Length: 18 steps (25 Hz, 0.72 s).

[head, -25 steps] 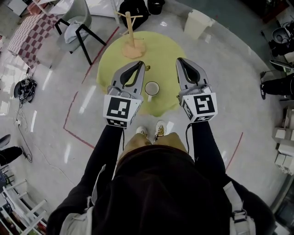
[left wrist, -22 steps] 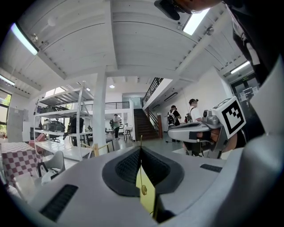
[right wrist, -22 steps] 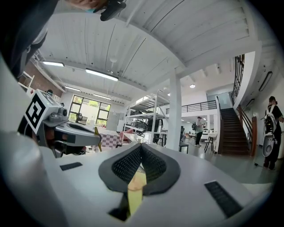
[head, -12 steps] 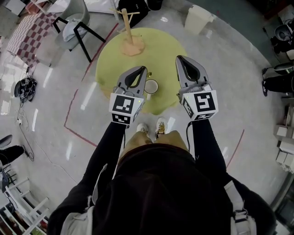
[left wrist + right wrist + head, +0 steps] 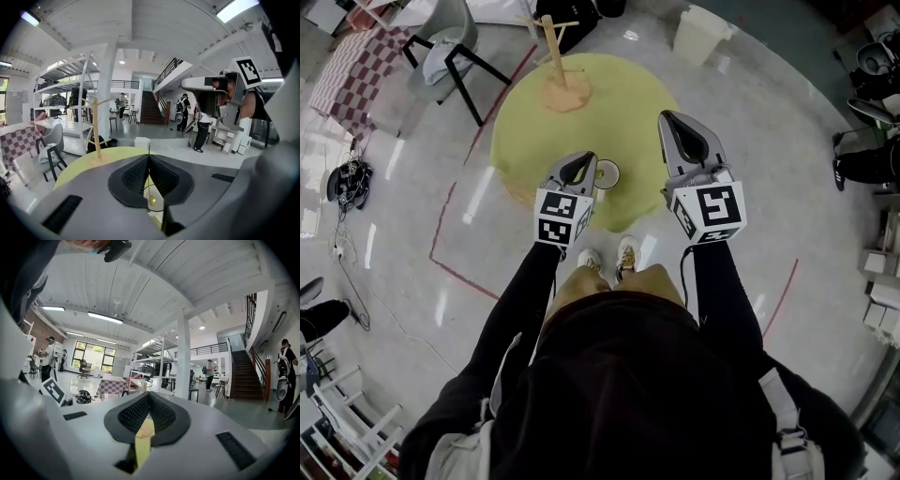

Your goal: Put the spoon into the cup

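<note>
A white cup (image 5: 607, 174) stands near the front edge of the round yellow-green table (image 5: 628, 94). My left gripper (image 5: 589, 159) hangs low over the table just left of the cup, with its tips at the rim. It is shut on a thin gold spoon (image 5: 152, 200), which shows in the left gripper view as a fine stem between the jaw tips and a gold end below them. In the head view the spoon is mostly hidden by the gripper. My right gripper (image 5: 667, 118) is higher and to the right of the cup, shut and empty.
A wooden peg stand (image 5: 553, 56) sits at the table's far side. A chair (image 5: 450, 47) stands at the back left, a white bin (image 5: 701, 33) at the back right. Cables (image 5: 349, 178) lie on the floor at left. My feet (image 5: 609, 262) touch the table's front edge.
My left gripper has sunk toward the table and the cup, still shut, and looks smaller from above. The right gripper has stayed where it was.
</note>
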Each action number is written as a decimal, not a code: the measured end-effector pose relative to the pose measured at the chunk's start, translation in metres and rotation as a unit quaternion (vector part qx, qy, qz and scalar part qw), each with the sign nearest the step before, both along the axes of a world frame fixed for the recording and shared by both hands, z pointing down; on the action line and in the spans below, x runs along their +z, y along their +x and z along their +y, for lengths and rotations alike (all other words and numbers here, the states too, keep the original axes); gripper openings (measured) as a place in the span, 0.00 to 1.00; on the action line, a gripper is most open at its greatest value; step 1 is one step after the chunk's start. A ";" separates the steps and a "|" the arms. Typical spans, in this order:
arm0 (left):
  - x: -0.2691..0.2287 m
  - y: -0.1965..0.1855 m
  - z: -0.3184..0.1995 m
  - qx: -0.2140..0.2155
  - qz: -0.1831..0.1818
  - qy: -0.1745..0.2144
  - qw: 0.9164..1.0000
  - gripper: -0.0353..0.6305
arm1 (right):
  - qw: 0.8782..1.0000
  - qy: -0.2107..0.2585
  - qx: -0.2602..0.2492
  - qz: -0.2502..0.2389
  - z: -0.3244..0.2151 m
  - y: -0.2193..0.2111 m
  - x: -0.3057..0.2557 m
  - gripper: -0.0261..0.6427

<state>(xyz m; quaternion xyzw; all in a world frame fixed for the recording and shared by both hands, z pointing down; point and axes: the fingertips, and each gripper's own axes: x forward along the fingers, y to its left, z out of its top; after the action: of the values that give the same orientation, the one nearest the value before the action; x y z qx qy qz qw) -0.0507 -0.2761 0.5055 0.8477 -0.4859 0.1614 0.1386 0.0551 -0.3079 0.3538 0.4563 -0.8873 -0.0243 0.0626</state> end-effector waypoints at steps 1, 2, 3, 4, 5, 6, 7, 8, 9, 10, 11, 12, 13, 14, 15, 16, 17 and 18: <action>0.005 0.001 0.001 0.002 -0.002 -0.004 1.000 0.08 | 1.000 0.000 0.001 0.000 0.000 0.001 0.001 0.08; 0.010 0.002 0.001 0.004 -0.005 -0.009 1.000 0.08 | 1.000 0.000 0.001 0.000 0.000 0.001 0.002 0.08; 0.015 0.002 0.002 0.004 -0.007 -0.013 1.000 0.08 | 1.000 0.000 0.001 0.000 0.001 0.001 0.003 0.08; 0.019 0.001 0.002 0.004 -0.008 -0.017 1.000 0.08 | 1.000 0.000 0.001 0.000 0.001 0.001 0.003 0.08; 0.023 0.001 0.002 0.003 -0.010 -0.021 1.000 0.08 | 1.000 -0.001 0.000 0.001 0.001 0.001 0.004 0.08; 0.026 0.001 0.002 0.003 -0.012 -0.024 1.000 0.08 | 1.000 -0.002 0.000 0.001 0.002 0.001 0.005 0.08; 0.029 0.001 0.002 0.003 -0.013 -0.027 1.000 0.08 | 1.000 -0.003 0.000 0.002 0.002 0.001 0.005 0.08; 0.031 0.002 0.001 0.004 -0.015 -0.029 0.999 0.08 | 1.000 -0.004 -0.001 0.003 0.003 0.001 0.006 0.08; 0.034 0.003 0.001 0.006 -0.017 -0.031 0.999 0.08 | 1.000 -0.004 -0.001 0.003 0.003 0.001 0.007 0.08; 0.036 0.003 0.000 0.007 -0.019 -0.033 0.999 0.08 | 1.000 -0.005 -0.001 0.004 0.003 0.000 0.007 0.08; 0.038 0.003 0.000 0.007 -0.021 -0.035 0.999 0.08 | 1.000 -0.004 -0.002 0.004 0.004 0.000 0.006 0.08; 0.040 0.003 0.000 0.007 -0.022 -0.037 0.999 0.08 | 1.000 -0.003 -0.002 0.005 0.004 -0.001 0.006 0.08; 0.042 0.003 0.001 0.007 -0.024 -0.039 0.999 0.08 | 1.000 -0.003 -0.003 0.005 0.005 -0.001 0.005 0.08; 0.044 0.003 0.001 0.007 -0.025 -0.041 0.999 0.08 | 1.000 -0.003 -0.003 0.005 0.005 -0.001 0.005 0.08; 0.047 0.003 0.002 0.007 -0.025 -0.043 0.999 0.08 | 1.000 -0.002 -0.004 0.005 0.006 -0.001 0.005 0.08; 0.049 0.004 0.002 0.006 -0.026 -0.045 0.999 0.08 | 1.000 -0.002 -0.004 0.005 0.006 -0.001 0.005 0.08; 0.051 0.005 0.001 0.007 -0.027 -0.046 0.999 0.08 | 1.000 -0.001 -0.004 0.006 0.006 -0.001 0.005 0.08; 0.054 0.006 0.001 0.008 -0.028 -0.048 0.998 0.08 | 1.000 -0.001 -0.004 0.006 0.006 -0.001 0.005 0.08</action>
<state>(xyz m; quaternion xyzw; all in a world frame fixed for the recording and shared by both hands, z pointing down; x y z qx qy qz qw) -0.0449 -0.2749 0.5596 0.8391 -0.4745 0.2094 0.1639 0.0542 -0.3019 0.3591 0.4522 -0.8889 -0.0268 0.0686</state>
